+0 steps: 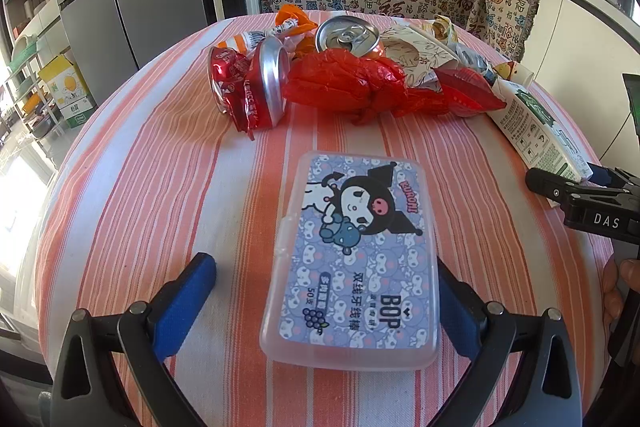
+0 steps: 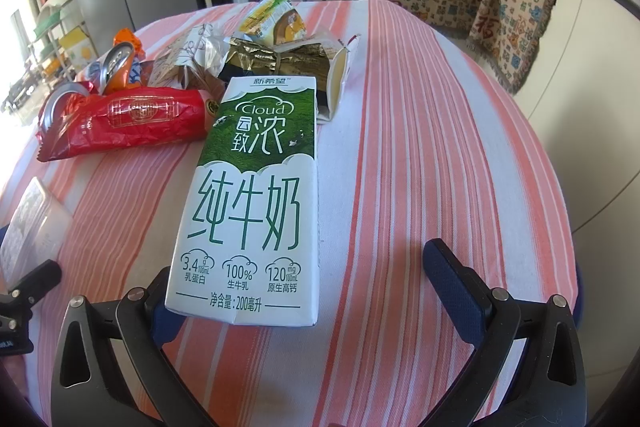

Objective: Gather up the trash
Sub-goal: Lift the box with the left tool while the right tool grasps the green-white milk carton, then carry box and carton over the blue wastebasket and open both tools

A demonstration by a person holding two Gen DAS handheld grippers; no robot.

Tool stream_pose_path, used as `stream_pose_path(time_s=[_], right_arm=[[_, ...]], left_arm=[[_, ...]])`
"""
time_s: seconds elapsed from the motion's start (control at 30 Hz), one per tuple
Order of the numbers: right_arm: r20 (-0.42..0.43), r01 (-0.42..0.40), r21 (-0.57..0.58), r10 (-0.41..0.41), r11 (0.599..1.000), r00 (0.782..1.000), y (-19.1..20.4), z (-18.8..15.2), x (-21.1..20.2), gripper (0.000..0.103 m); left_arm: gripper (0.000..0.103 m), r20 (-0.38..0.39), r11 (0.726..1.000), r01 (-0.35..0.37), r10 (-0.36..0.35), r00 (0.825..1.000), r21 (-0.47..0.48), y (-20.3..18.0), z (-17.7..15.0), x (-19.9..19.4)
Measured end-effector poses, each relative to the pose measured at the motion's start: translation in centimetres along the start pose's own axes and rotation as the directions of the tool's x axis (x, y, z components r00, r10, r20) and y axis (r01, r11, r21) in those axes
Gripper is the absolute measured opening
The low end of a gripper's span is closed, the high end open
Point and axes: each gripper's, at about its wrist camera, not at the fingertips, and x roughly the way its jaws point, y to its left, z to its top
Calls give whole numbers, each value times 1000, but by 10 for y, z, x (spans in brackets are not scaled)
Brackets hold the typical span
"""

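Trash heaped at the far side of a striped counter (image 1: 160, 187), both grippers low over it.

On the left, the left gripper (image 1: 326, 291) stood apart around a floss box (image 1: 352, 259). Beyond lay a crushed can (image 1: 256, 83), an upright can (image 1: 346, 35) and a red bag (image 1: 348, 83). On the right, the right gripper (image 2: 320, 291) gaped around a flat milk carton (image 2: 252, 203).

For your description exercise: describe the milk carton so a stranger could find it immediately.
On the striped tablecloth, look right of the trash heap. The milk carton lies flat between the right tongs, the only white box with a green top.
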Motion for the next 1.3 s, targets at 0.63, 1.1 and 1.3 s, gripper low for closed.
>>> stream_pose_path(time_s=[0.63, 1.1, 1.3], right_arm=[[-99, -25, -11, 24, 1000, 995, -1, 8, -2, 102], [-343, -168, 12, 162, 986, 925, 7, 74, 0, 50], [-274, -242, 53, 248, 969, 929, -15, 64, -36, 51]], left_arm=[[101, -53, 997, 43, -40, 998, 60, 1, 7, -5], [65, -167, 984, 55, -27, 986, 171, -22, 39, -12], [64, -126, 987, 81, -64, 990, 136, -27, 31, -34]])
